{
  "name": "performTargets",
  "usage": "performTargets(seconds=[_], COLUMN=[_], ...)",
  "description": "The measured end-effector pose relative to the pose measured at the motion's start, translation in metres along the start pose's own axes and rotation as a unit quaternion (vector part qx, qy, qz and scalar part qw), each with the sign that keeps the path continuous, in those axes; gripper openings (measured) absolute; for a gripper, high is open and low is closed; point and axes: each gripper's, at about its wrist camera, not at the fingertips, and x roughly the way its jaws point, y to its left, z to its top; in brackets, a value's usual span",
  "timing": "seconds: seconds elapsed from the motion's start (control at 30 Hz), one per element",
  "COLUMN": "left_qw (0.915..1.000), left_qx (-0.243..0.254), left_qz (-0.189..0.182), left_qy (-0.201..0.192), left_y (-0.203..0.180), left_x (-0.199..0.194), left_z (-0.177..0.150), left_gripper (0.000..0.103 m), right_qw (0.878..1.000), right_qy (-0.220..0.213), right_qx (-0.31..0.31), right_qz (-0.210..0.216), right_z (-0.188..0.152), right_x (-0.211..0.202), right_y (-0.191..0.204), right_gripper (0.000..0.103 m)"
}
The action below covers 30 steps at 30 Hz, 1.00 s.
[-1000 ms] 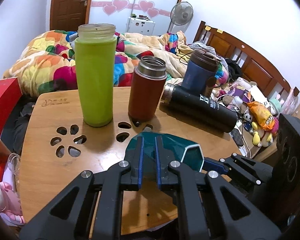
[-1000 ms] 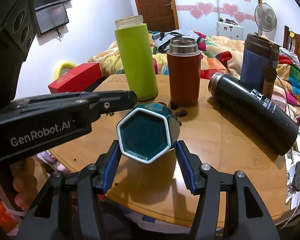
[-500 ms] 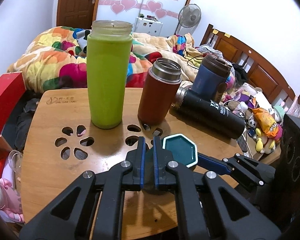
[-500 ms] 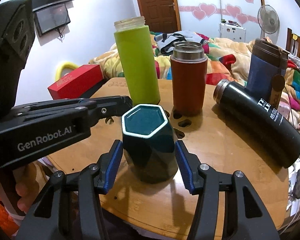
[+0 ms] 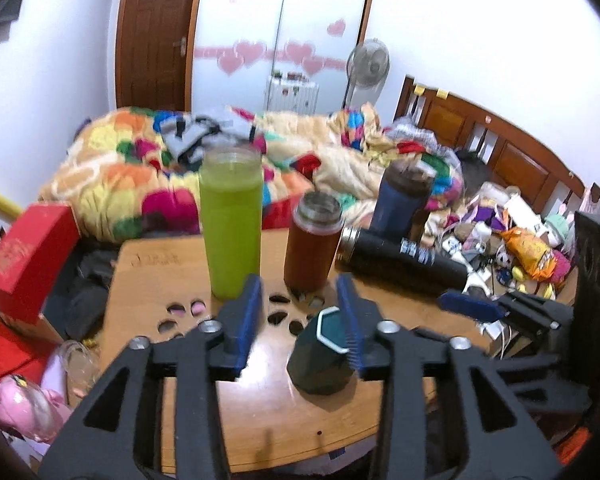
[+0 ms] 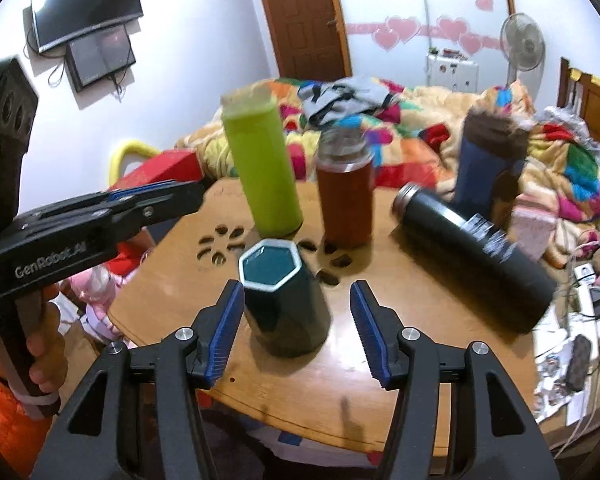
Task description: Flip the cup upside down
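The dark teal hexagonal cup (image 6: 284,304) with a white rim stands upright, mouth up, on the round wooden table (image 6: 440,344). My right gripper (image 6: 298,332) is open, its blue pads on either side of the cup and apart from it. In the left wrist view the cup (image 5: 322,354) sits just behind my right-hand finger. My left gripper (image 5: 300,320) is open and empty, pulled back above the table; it also shows in the right wrist view (image 6: 156,204) at the left.
A tall green bottle (image 6: 262,164), a brown flask (image 6: 344,192) and a dark blue tumbler (image 6: 486,168) stand behind the cup. A black bottle (image 6: 472,252) lies on its side at the right. A red box (image 5: 24,256) sits left of the table, a bed behind.
The cup went from tilted in the right gripper to standing upright on the table. Both grippers opened and pulled back; the right one let go of the cup.
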Motion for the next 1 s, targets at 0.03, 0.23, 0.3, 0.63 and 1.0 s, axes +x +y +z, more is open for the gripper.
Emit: performTargets(seconds=[0.03,0.23,0.3,0.63,1.0], left_qw=[0.9999,0.9965,0.9943,0.987,0.9849], left_qx=[0.002,0.023,0.026,0.034,0.034], left_qz=[0.0,0.007,0.005,0.012,0.036], left_qy=[-0.015,-0.08,-0.104,-0.157,-0.166], left_y=[-0.002,-0.015,-0.019,-0.032,-0.036], left_x=[-0.01,-0.057,-0.072,-0.112,-0.116], left_z=[0.004,0.023,0.027,0.03,0.021], left_gripper=[0.051,0.078,0.092,0.103,0.103], right_qw=[1.0,0.995,0.991,0.977,0.976], right_qy=[-0.008,-0.091,-0.122,-0.199,-0.198], right_qx=[0.0,-0.001,-0.002,0.005,0.004], right_qz=[-0.005,-0.043,-0.054,-0.075,-0.088], right_z=[0.004,0.028,0.034,0.041,0.04], right_x=[-0.009,-0.076,-0.098,-0.16,-0.161], right_y=[-0.001,-0.003,0.0,0.016,0.015], right_gripper=[0.054,0.075,0.084,0.103,0.103])
